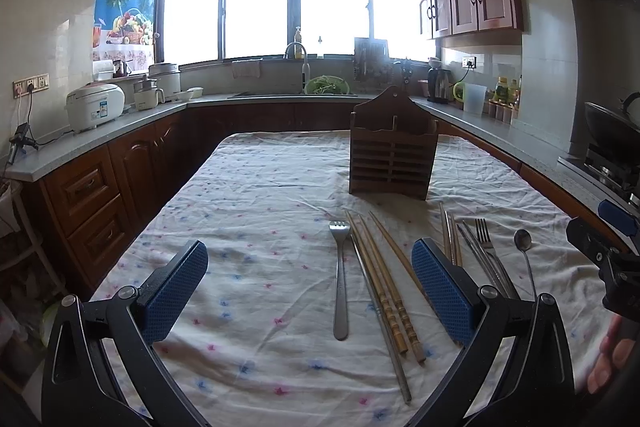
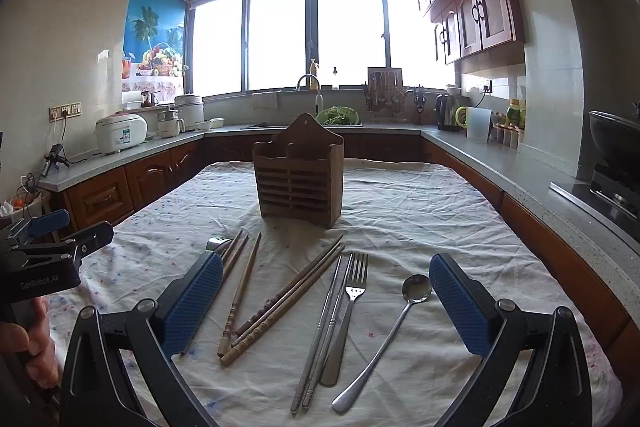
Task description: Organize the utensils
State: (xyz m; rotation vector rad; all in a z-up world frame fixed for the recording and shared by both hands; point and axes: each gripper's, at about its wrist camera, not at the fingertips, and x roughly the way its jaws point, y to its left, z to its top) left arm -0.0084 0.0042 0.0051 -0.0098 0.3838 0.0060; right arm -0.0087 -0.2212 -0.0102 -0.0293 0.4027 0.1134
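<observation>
Two grippers I hold wide apart and empty over the cloth-covered tabletop (image 2: 420,195): left gripper (image 1: 310,291), right gripper (image 2: 326,307). Toward the far edge stands the wooden utensil holder (image 2: 300,179). Nearer me lie wooden chopsticks (image 2: 280,303), metal chopsticks (image 2: 320,335), a fork (image 2: 348,311) and a spoon (image 2: 394,323); another fork (image 1: 340,279) lies leftward. Kitchen counters (image 2: 500,163) ring the table beneath bright windows (image 2: 316,31).
</observation>
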